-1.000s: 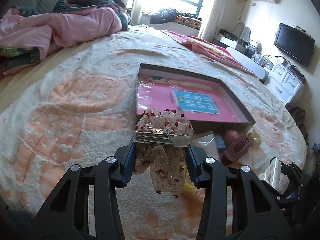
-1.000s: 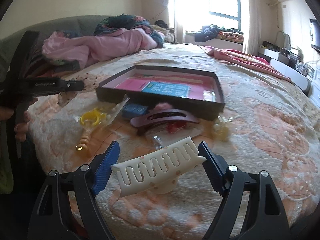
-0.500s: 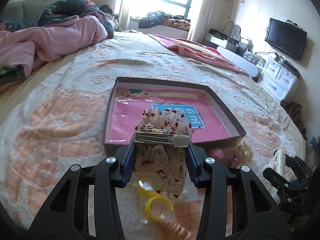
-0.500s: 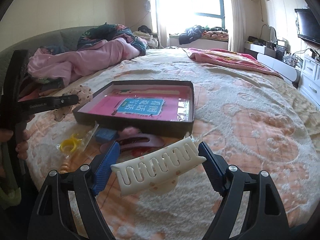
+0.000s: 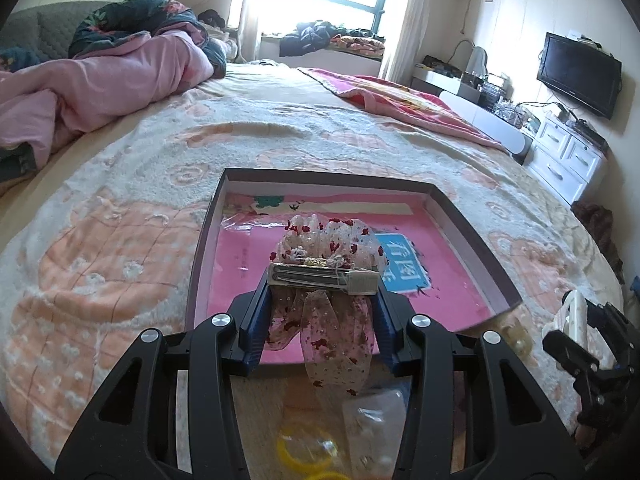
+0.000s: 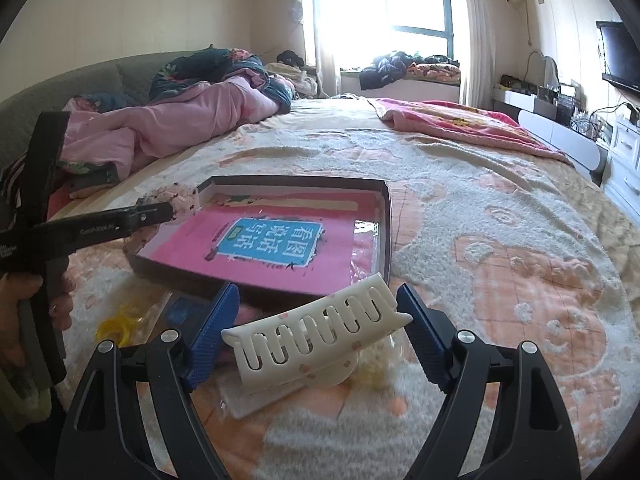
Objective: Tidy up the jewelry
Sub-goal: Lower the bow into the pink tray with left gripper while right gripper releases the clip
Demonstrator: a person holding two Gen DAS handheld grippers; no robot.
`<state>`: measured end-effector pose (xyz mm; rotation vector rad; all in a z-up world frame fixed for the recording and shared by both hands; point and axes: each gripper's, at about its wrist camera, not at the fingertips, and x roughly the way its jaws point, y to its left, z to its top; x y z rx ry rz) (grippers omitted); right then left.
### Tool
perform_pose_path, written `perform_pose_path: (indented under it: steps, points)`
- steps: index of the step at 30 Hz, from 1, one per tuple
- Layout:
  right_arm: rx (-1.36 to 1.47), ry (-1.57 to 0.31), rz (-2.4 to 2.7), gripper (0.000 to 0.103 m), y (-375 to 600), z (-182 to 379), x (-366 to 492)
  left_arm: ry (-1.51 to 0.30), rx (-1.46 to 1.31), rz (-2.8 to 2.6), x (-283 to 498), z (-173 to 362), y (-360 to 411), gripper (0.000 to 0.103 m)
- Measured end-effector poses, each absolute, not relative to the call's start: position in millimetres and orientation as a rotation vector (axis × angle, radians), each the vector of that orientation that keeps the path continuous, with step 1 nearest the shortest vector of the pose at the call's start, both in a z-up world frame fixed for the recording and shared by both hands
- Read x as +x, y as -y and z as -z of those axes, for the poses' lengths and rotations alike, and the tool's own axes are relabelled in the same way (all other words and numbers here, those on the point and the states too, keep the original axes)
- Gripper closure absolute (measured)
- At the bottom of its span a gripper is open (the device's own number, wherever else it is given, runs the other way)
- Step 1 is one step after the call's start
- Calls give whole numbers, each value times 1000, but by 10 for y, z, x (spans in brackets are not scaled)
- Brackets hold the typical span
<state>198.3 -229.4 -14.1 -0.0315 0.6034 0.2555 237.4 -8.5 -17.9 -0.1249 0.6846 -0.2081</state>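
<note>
- Over the near edge of the open gift box [image 5: 472, 236], the left gripper [image 5: 322, 312] is clenched on a sheer ribbon hair bow [image 5: 326, 248], its metal barrette bar pinched between the blue pads.
- Beside the box's near right corner, the right gripper [image 6: 318, 320] grasps a cream claw hair clip [image 6: 316, 332] across its length, toothed edge up.
- Judged step: carrying both hair pieces to the box, neither yet set down.
- Next move, as I read it: bring each one further in over the pink lining [image 6: 256, 256], lower it, then let go, keeping the two grippers apart.
- Compared with a second ago, the box sits more squarely ahead of and under the left gripper; then it lay off to the right.
- Yellow rings [image 6: 116, 322] and other bagged pieces, then ahead of both grippers, now lie beneath them on the bedspread [image 5: 120, 248].
</note>
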Motion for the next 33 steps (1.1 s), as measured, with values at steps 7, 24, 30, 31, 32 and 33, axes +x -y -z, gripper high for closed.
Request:
perform_pose_path:
  steps: [7, 24, 30, 31, 32, 33]
  points:
    - [-35, -617, -248, 25, 2252, 146, 2349, -691, -120, 197, 2484, 265, 39, 66]
    - [-41, -740, -263, 25, 1994, 415, 3158, -748, -117, 168, 2737, 453, -93, 65]
    - [-50, -785, -258, 25, 1936, 523, 3250, -758, -135, 157, 2744, 452, -150, 64]
    - [-48, -790, -257, 25, 1937, 532, 3261, -759, -135, 158, 2741, 451, -148, 64]
    - [-46, -794, -258, 25, 1938, 543, 3268, -758, -135, 157, 2739, 452, -148, 64]
    - [-43, -798, -257, 25, 1941, 553, 3272, -759, -134, 157, 2735, 451, -148, 64]
